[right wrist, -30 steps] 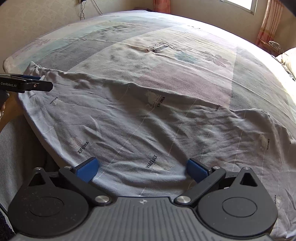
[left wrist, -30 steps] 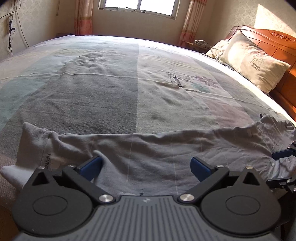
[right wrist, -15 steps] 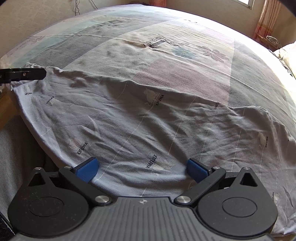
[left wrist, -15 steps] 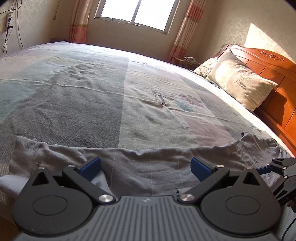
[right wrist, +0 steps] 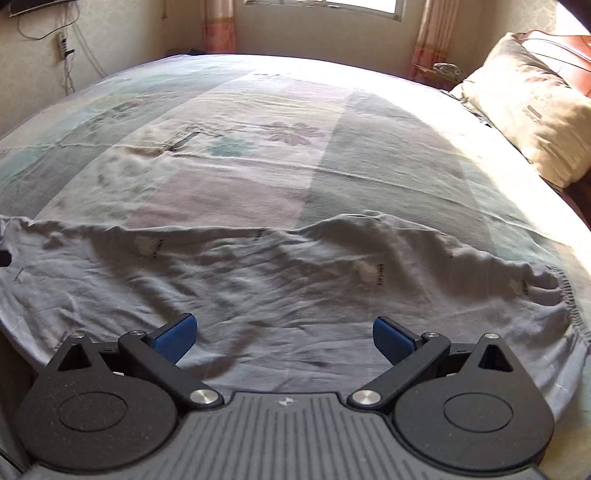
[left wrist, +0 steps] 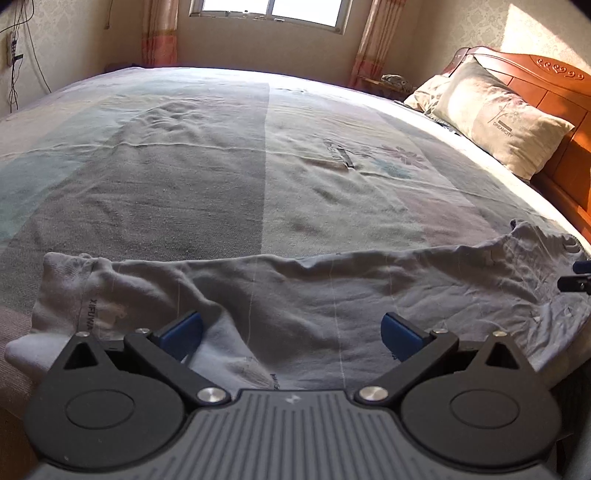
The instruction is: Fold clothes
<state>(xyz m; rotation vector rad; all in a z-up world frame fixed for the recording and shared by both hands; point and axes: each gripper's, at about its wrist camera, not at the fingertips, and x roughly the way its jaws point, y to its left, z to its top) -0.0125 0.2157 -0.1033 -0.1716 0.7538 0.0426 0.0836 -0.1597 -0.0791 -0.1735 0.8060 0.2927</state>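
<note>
Grey garment (left wrist: 314,291) w/ thin stripes

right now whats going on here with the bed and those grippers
A person holds a gripper in each hand over grey trousers spread along the near edge of the bed. The left gripper and the right gripper are both open above the cloth, gripping nothing. No fold is made yet.

Beyond the grey garment (left wrist: 314,291), which lies in a band along the near edge of the bed (left wrist: 229,177), the bedspread runs flat and bare all the way to the window (left wrist: 269,14) wall, so a gripper can pass freely there. On the bed's right side the pillows (left wrist: 506,122) lean against the wooden headboard (left wrist: 554,85) (a solid barrier), closing off that edge.
</note>
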